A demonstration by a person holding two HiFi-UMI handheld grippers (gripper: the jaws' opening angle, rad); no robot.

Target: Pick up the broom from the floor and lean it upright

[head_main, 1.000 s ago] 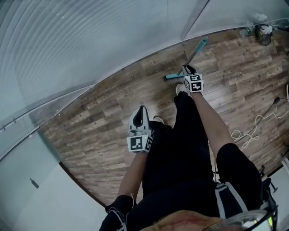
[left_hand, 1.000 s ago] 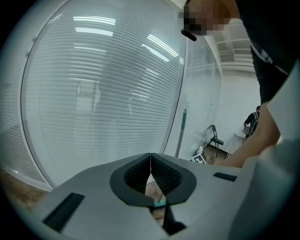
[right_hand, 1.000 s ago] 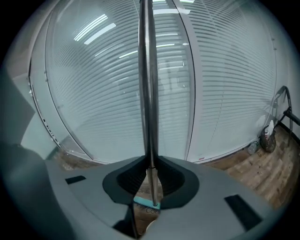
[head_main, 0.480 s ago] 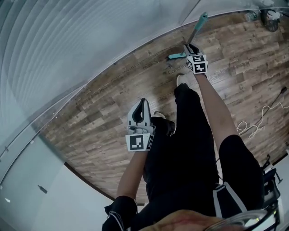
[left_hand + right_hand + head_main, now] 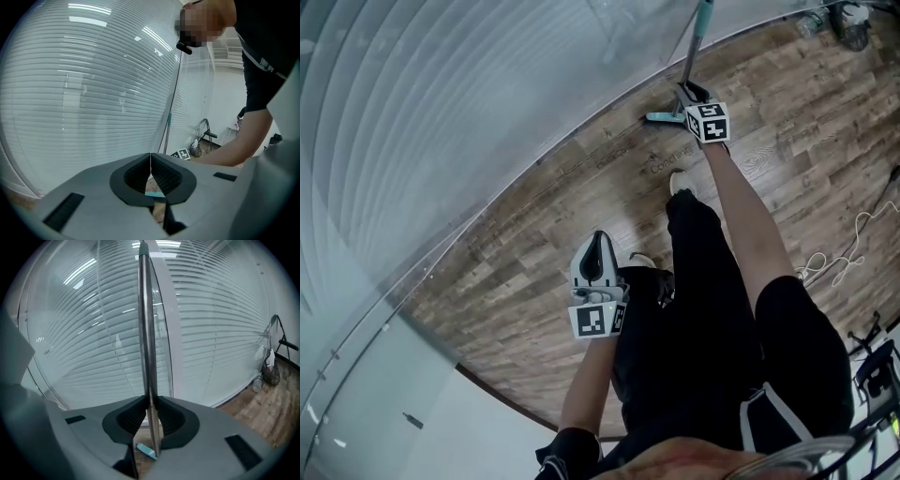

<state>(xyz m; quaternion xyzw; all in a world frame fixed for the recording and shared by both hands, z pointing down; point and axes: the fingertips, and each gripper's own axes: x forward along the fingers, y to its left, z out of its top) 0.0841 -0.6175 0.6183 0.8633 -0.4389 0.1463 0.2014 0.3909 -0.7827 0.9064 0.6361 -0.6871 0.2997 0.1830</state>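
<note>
On a brown wood-plank floor (image 5: 534,244), beside a curved wall of white slatted blinds (image 5: 441,112), we work with a gripper in each hand. At one o'clock in the head view, our right gripper (image 5: 690,94) is clamped on a silver-handled, teal-headed broom (image 5: 696,47). In the right gripper view the metal handle (image 5: 145,333) runs nearly upright between the two dark pads (image 5: 129,416), which press it from both sides low on the shaft.

The teal head (image 5: 664,117) is down at the floor, at nine o'clock of that gripper and close to the foot of the blinds. The handle climbs toward twelve o'clock in front of the slats. We cannot tell whether its top touches them.

Our left gripper (image 5: 596,246) hangs near the middle of the head view, at seven o'clock of the right one and well apart from the broom. It sits just beside our black trousers (image 5: 703,300). Its jaws are pressed together with nothing between them. In its own view the broom shows only as a thin line against the blinds at about one o'clock.

A white shoe (image 5: 680,180) is planted near the broom's head, at six o'clock of the right gripper. A pale cable (image 5: 830,262) loops over the planks at three o'clock. A black folding frame (image 5: 206,136) stands by the far wall in the left gripper view.
</note>
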